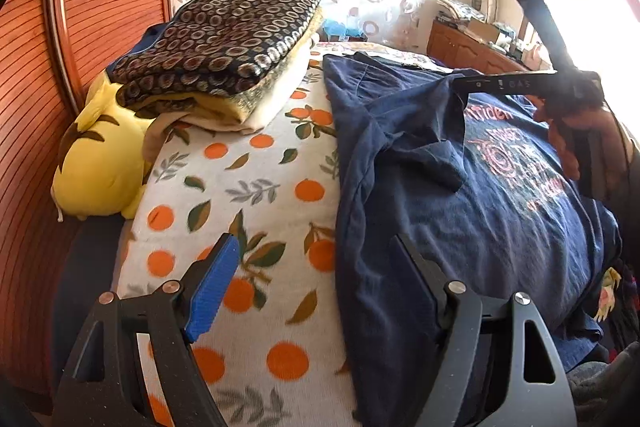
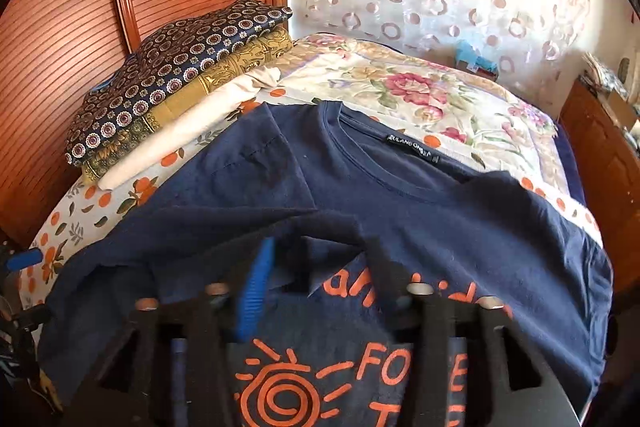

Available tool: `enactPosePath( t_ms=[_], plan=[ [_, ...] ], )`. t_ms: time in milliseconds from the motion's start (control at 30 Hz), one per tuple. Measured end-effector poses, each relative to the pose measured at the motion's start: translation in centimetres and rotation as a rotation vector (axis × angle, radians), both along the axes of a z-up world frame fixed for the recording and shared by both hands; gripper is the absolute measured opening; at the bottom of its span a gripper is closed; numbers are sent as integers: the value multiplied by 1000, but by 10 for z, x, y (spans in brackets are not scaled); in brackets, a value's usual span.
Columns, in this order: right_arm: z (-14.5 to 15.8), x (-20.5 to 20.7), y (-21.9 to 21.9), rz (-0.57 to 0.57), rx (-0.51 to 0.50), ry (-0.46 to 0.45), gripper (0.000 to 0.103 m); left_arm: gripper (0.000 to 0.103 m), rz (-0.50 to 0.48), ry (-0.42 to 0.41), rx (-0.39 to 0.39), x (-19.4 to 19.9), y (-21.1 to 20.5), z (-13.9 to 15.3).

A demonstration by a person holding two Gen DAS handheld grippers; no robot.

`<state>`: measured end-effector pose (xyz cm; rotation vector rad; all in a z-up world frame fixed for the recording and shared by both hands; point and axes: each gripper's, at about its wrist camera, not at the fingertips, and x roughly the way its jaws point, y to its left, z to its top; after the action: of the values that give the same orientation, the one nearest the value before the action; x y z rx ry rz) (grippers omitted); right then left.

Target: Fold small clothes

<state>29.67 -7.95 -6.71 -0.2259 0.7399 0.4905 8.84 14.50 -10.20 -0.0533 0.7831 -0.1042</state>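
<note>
A navy T-shirt (image 1: 460, 195) with orange print lies face up on the bed; it also shows in the right wrist view (image 2: 400, 211), collar label at the far end. Its left sleeve is folded in over the chest. My left gripper (image 1: 316, 243) is open and empty, hovering over the shirt's left edge, one blue-padded finger (image 1: 214, 287) over the blanket. My right gripper (image 2: 316, 251) is open just above the folded-in sleeve, above the print. In the left wrist view the right gripper (image 1: 460, 85) reaches in from the right, held by a hand.
An orange-patterned blanket (image 1: 248, 187) covers the bed. A stack of folded cloths (image 1: 224, 51), also in the right wrist view (image 2: 176, 75), sits at the far left by the wooden headboard (image 1: 100, 7). A yellow plush toy (image 1: 100, 163) lies beside it. A wooden dresser (image 2: 608, 155) stands right.
</note>
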Motion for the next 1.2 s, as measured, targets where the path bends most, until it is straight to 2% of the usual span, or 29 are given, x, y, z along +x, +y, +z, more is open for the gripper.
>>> enactPosePath(
  t_ms=[200,367,500,600,733,767,833,900,1100,1200],
  plan=[
    [-4,-14,-17,-7,55,1,59,78,2,4,73,21,-7,1],
    [-8,-59,-23,70,113,4,59,78,23,19,95,30,2,-2],
    [-21,-85,-4,180,129,47,58,78,58,48,94,35,15,-9],
    [-31,-95,20,255,102,63,49,78,59,56,80,36,20,-12],
    [-47,-100,35,282,33,78,42,78,59,54,71,36,22,-14],
    [-50,-103,36,283,9,54,39,78,60,52,71,37,22,-14],
    [-47,-105,40,281,-37,30,30,78,60,50,71,37,22,-14],
    [-45,-106,35,278,-57,29,5,78,60,51,70,37,22,-14],
    [-10,-123,10,296,-30,10,5,79,59,47,71,38,22,-14],
    [-5,-132,-2,297,-21,13,5,79,60,47,70,38,22,-14]
  ],
)
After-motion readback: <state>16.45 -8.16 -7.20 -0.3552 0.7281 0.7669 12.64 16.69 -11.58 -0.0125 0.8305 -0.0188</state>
